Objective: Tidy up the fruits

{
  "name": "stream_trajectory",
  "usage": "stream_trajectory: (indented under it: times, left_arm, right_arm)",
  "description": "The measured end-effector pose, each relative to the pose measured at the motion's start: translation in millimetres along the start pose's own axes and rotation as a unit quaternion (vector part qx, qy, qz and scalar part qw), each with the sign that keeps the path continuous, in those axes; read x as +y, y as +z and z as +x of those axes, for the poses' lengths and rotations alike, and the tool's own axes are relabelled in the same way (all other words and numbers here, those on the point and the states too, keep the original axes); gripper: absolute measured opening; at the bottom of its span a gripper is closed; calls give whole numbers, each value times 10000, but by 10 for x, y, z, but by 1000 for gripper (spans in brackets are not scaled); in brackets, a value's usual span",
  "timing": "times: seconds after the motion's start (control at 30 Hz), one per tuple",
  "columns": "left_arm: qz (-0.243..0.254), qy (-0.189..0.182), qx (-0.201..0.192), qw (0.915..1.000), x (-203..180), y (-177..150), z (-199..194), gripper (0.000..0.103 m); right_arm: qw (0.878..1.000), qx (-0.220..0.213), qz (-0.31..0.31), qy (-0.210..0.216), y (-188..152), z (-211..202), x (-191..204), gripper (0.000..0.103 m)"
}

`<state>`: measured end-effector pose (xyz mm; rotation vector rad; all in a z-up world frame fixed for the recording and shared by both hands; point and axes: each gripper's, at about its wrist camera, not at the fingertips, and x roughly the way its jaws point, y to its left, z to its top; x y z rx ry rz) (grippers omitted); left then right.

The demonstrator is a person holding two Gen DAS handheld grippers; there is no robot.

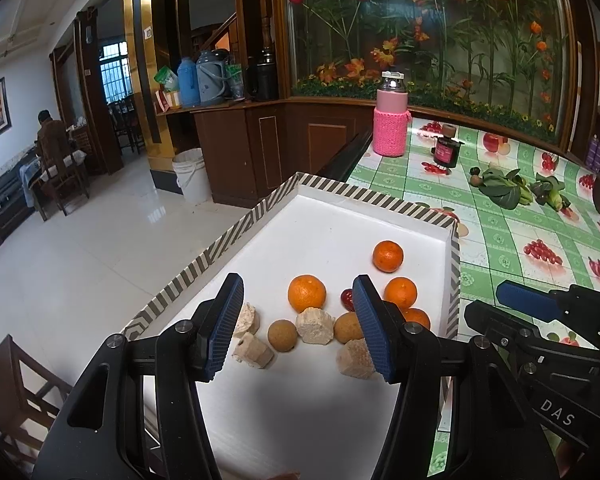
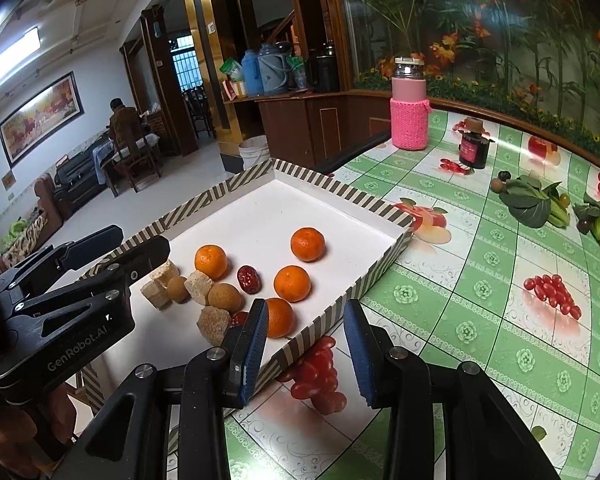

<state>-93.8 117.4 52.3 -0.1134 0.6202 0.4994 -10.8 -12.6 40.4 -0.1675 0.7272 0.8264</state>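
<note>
The left tool (image 1: 298,330) is held above the near end of a white tray (image 1: 332,216) with a striped rim. Its jaws stand wide apart and hold nothing. The right tool (image 2: 306,346) is held over the tray's near right edge, one finger above the tray interior and the other above the bench (image 2: 500,320). Its jaws are also apart and empty.

Tray contents, as seen in the right wrist view:
- Four mandarins: one farthest in (image 2: 307,244), one to the left (image 2: 211,261), one in the middle (image 2: 292,283), and one nearest (image 2: 278,317), partly hidden by the right tool's left finger.
- A red date (image 2: 248,279) lies between the left and middle mandarins. A second red fruit (image 2: 239,318) shows just beside the nearest mandarin; its kind cannot be told.
- Two round brown longans (image 2: 225,297) (image 2: 177,289) and several pale, rough-cut chunks (image 2: 199,281) lie clustered at the near left, touching one another.

The bench carries a green fruit-print cloth. Beyond the tray stand a pink bottle in a knitted sleeve (image 2: 409,114) and a small dark jar (image 2: 474,151). Leafy greens (image 2: 530,204) lie well apart to the right.
</note>
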Motion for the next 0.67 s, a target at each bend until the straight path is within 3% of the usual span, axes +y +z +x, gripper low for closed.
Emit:
stream_trajectory:
  times: [0.67]
  left_arm:
    - [25,22,-88,10000,-7,29,-25,57]
  right_arm:
    - [10000,-44,-19,-37,9,-53,-10,37]
